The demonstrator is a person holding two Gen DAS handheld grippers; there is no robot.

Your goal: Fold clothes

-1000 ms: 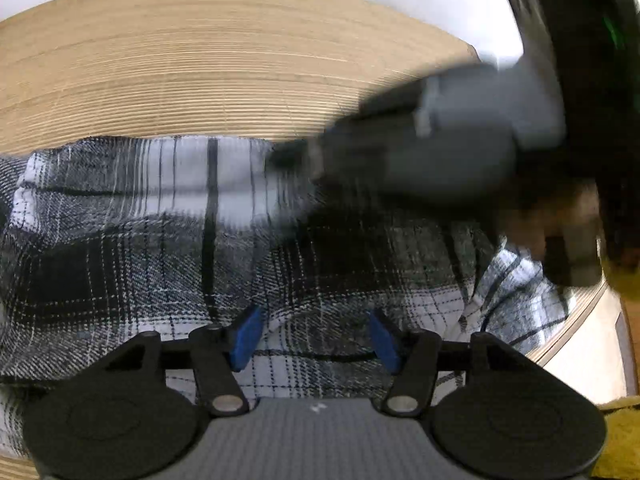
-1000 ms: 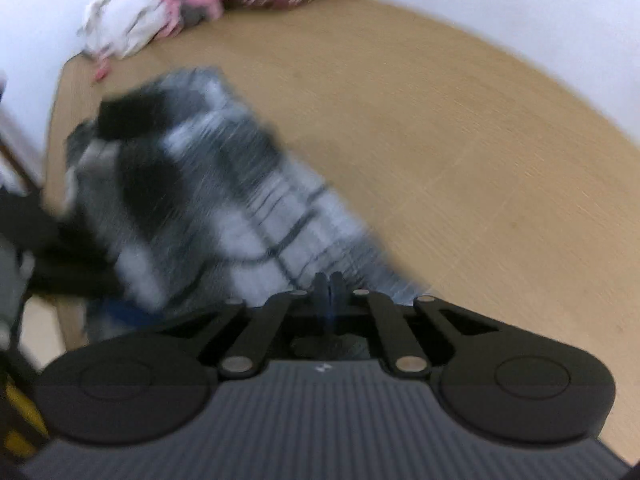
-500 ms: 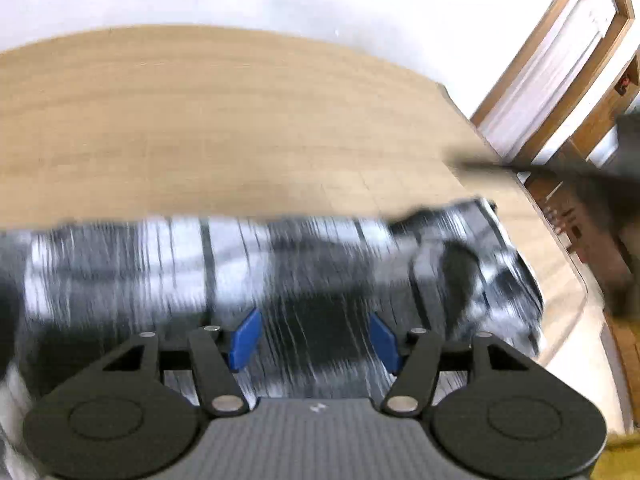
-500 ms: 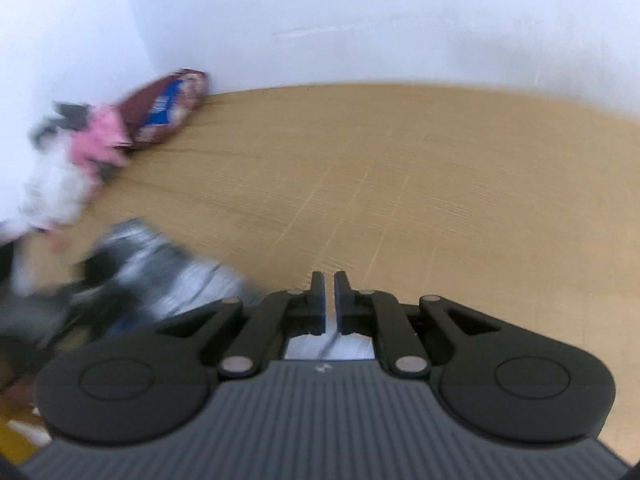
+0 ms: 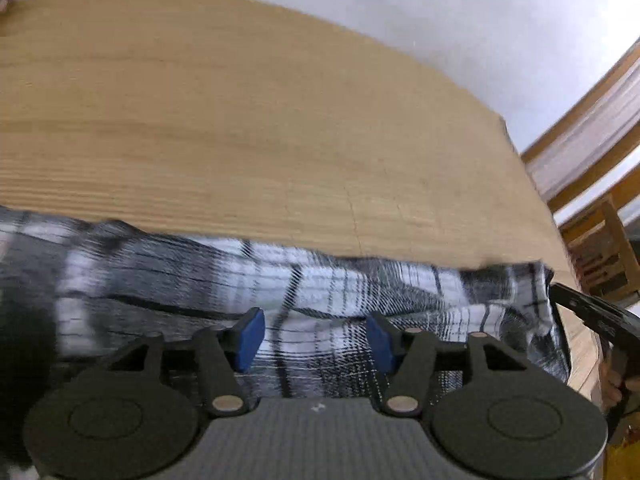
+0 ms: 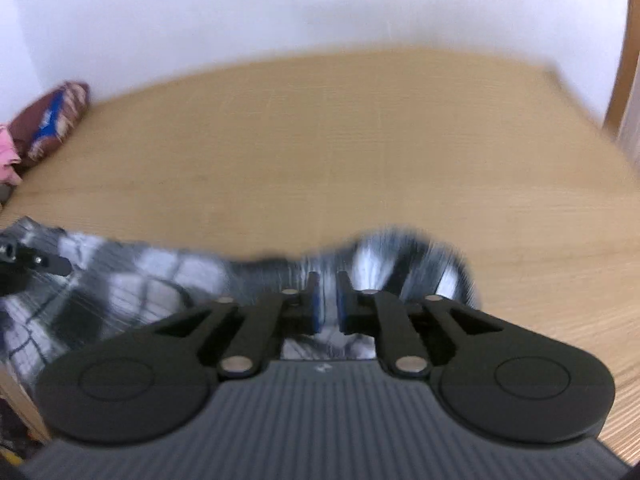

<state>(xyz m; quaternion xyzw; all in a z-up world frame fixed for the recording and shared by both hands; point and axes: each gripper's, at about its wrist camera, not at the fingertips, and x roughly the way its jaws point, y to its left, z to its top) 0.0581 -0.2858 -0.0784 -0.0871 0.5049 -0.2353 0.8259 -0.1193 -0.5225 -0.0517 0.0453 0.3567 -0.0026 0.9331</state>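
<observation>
Left wrist view: the left gripper [image 5: 312, 338] hangs over the plaid garment [image 5: 360, 292], its blue pads [image 5: 250, 338] standing well apart with nothing pinched between them; the cloth lies below the fingers, not in them. The black-and-white check fabric stretches in a long band along the near edge of the wooden table [image 5: 240, 120], from the left side of the view to the table's right edge, where it bunches up. Just beyond that bunched end a part of the right gripper [image 5: 592, 320] shows, with a bit of the person's hand [image 5: 612, 380] behind it. The far half of the table is bare wood up to the white wall.

Right wrist view: the right gripper [image 6: 325, 300] has its jaws opening, a narrow gap showing between the pads; blurred cloth sits under and ahead of them, but they do not seem to press on it. The plaid garment [image 6: 140, 276] runs leftward along the near edge. At the far left corner lie a maroon bundle [image 6: 52, 120] and a pink piece of clothing [image 6: 8, 156].

As a judgement, one fold looks laid down and the end is being let go; the band seems to need further folds, and the corner pile looks untouched
</observation>
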